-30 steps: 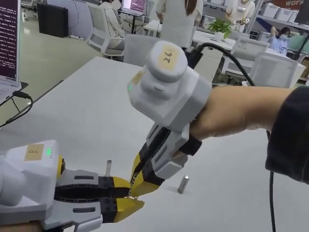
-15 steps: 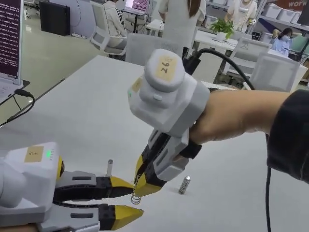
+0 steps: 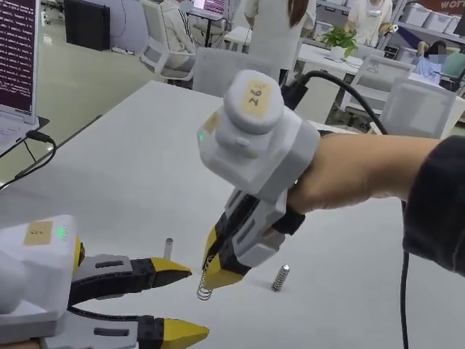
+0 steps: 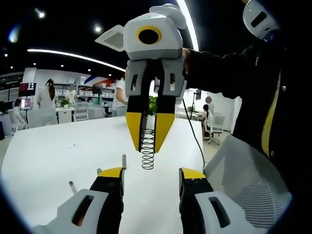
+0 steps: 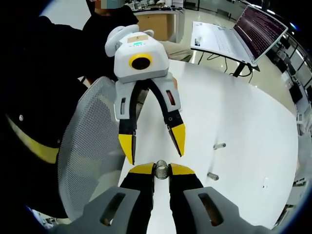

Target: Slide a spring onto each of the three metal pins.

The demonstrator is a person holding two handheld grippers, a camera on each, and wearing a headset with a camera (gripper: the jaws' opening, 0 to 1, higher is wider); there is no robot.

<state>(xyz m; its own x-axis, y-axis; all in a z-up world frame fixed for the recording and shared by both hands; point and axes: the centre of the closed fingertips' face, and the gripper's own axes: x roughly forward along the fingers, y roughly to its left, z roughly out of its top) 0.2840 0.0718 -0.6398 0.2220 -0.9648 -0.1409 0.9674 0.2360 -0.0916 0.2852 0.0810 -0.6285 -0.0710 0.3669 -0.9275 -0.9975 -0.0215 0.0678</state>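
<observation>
Right tongs [image 3: 211,278] clenched on spring [image 3: 205,290], left tongs [image 3: 192,302] spread empty; we reckon the thin tip pinch could let it swing, missing bare pin [image 3: 168,247] at ten o'clock.

White table [image 3: 131,167]; laptop [image 3: 14,65] far left (cable [image 3: 40,138] trailing); potted plant [image 3: 336,38] behind.
</observation>
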